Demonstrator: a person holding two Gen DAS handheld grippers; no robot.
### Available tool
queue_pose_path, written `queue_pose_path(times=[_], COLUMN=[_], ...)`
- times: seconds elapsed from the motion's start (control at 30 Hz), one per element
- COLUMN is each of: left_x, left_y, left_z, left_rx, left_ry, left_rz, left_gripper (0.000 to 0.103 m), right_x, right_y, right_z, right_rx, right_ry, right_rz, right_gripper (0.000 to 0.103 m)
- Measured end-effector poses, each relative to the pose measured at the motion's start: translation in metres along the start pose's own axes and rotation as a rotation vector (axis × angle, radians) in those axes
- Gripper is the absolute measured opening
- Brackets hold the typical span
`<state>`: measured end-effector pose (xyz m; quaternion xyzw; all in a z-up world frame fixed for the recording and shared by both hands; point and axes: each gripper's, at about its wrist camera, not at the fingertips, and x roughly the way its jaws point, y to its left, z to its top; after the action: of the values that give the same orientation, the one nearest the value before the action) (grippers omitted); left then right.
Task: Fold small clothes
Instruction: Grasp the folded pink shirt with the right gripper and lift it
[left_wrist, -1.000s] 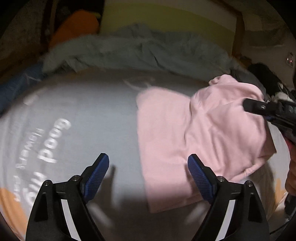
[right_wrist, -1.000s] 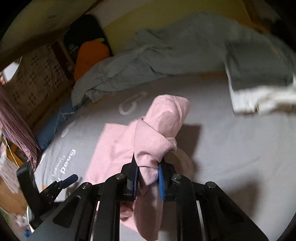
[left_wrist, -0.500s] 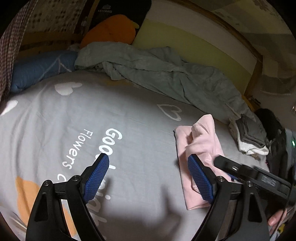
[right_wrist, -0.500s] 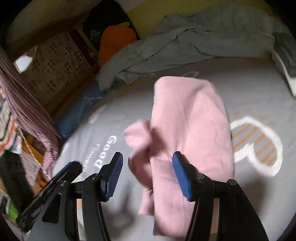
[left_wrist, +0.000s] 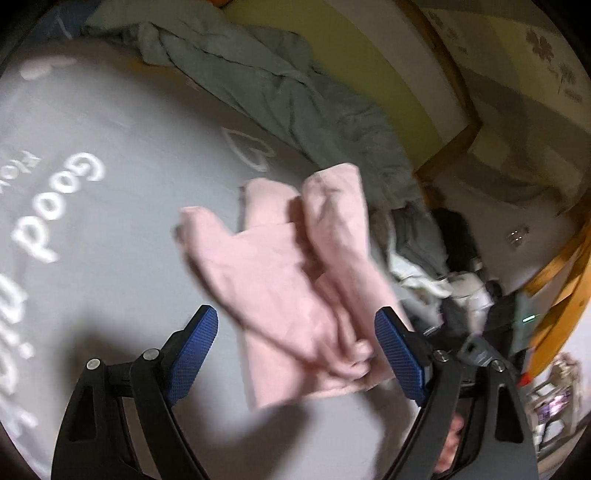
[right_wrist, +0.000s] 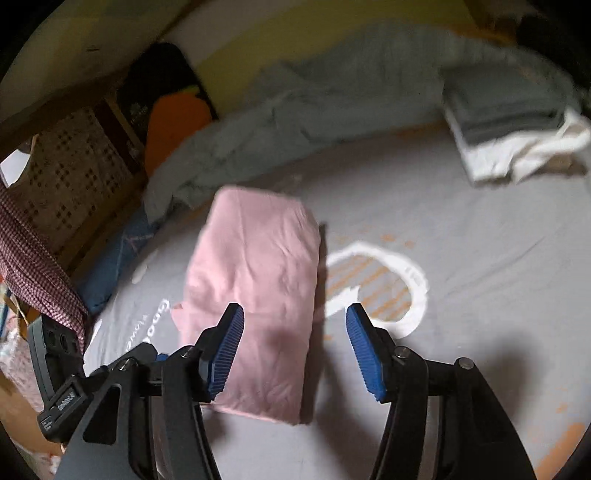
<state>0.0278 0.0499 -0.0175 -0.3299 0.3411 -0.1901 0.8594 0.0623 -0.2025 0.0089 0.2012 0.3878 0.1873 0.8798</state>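
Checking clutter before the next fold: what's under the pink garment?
The pink garment lies on the grey printed bedsheet, beside its white heart print. Whatever print sits beneath the cloth is covered.

Bed sheet (right_wrist: 480, 258) bare to my right, free to pass. Far edge blocked: grey blanket (right_wrist: 314, 110), folded stack (right_wrist: 509, 125) at far-right corner.

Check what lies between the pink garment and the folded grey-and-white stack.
In the right wrist view, only bare grey bedsheet with a printed white heart separates the pink garment from the stack.
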Motion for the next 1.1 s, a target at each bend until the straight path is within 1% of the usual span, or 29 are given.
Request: queue_pose_path(times=[0.07,0.1,0.13,0.17,0.2,0.23,0.3,0.4,0.43,0.47,0.5,0.53,0.57,0.6,0.63,0.67,0.7,0.77,0.83,0.9,1.0,1.1], left_x=[0.013,0.023,0.031,0.039,0.044,0.046,0.051,0.065,0.069,0.071,0.072,0.068,0.066,0.064,0.061,0.058,0.053,0.045,0.038,0.037,0.047,0.069], left_y=[-0.001,0.000,0.003,0.006,0.008,0.010,0.006,-0.002,-0.005,-0.007,-0.009,-0.007,-0.006,-0.006,-0.006,-0.007,-0.011,-0.020,-0.038,-0.066,-0.125,-0.178], left_z=[0.011,0.015,0.016,0.017,0.018,0.019,0.023,0.029,0.030,0.030,0.029,0.027,0.027,0.027,0.027,0.027,0.026,0.027,0.032,0.040,0.057,0.075], left_rx=[-0.008,-0.017,-0.035,-0.054,-0.067,-0.069,-0.057,-0.032,-0.007,0.017,0.056,0.071,0.076,0.076,0.078,0.086,0.104,0.137,0.169,0.227,0.355,0.420], left_ry=[0.028,0.054,0.073,0.086,0.091,0.080,0.075,0.115,0.121,0.118,0.120,0.118,0.113,0.108,0.104,0.098,0.083,0.056,0.030,0.016,-0.007,-0.030], left_rz=[-0.055,-0.066,-0.059,-0.057,-0.057,-0.050,-0.053,-0.038,-0.012,0.021,0.041,0.031,0.018,0.007,0.000,-0.008,-0.013,-0.031,-0.062,-0.086,-0.128,-0.190], left_gripper=[0.090,0.090,0.090,0.090,0.090,0.091,0.093,0.093,0.082,0.060,0.054,0.040,0.033,0.032,0.029,0.028,0.028,0.027,0.027,0.027,0.027,0.027], right_x=[0.017,0.023,0.027,0.035,0.040,0.042,0.046,0.052,0.053,0.053,0.054,0.052,0.051,0.048,0.044,0.038,0.034,0.021,0.002,-0.019,-0.057,-0.095], right_y=[-0.009,-0.014,-0.015,-0.018,-0.018,-0.016,-0.007,0.005,0.006,0.010,0.014,0.015,0.017,0.016,0.016,0.017,0.022,0.033,0.041,0.046,0.040,0.023], right_z=[-0.004,-0.007,-0.009,-0.014,-0.017,-0.019,-0.021,-0.025,-0.027,-0.029,-0.031,-0.033,-0.034,-0.035,-0.037,-0.039,-0.040,-0.039,-0.034,-0.022,0.007,0.039], right_rx=[0.070,0.102,0.120,0.140,0.138,0.115,0.029,-0.040,-0.056,-0.075,-0.101,-0.113,-0.117,-0.116,-0.116,-0.135,-0.162,-0.215,-0.260,-0.281,-0.295,-0.321], right_ry=[0.057,0.073,0.083,0.104,0.112,0.109,0.104,0.111,0.112,0.107,0.101,0.098,0.085,0.073,0.050,0.027,0.011,-0.032,-0.077,-0.120,-0.196,-0.285], right_rz=[0.121,0.157,0.177,0.194,0.198,0.193,0.160,0.148,0.143,0.134,0.125,0.117,0.108,0.111,0.116,0.112,0.099,0.062,0.030,0.008,-0.041,-0.098], right_gripper=[0.060,0.063,0.065,0.069,0.069,0.069,0.069,0.069,0.069,0.069,0.069,0.069,0.065,0.056,0.052,0.043,0.039,0.037,0.037,0.037,0.037,0.038])
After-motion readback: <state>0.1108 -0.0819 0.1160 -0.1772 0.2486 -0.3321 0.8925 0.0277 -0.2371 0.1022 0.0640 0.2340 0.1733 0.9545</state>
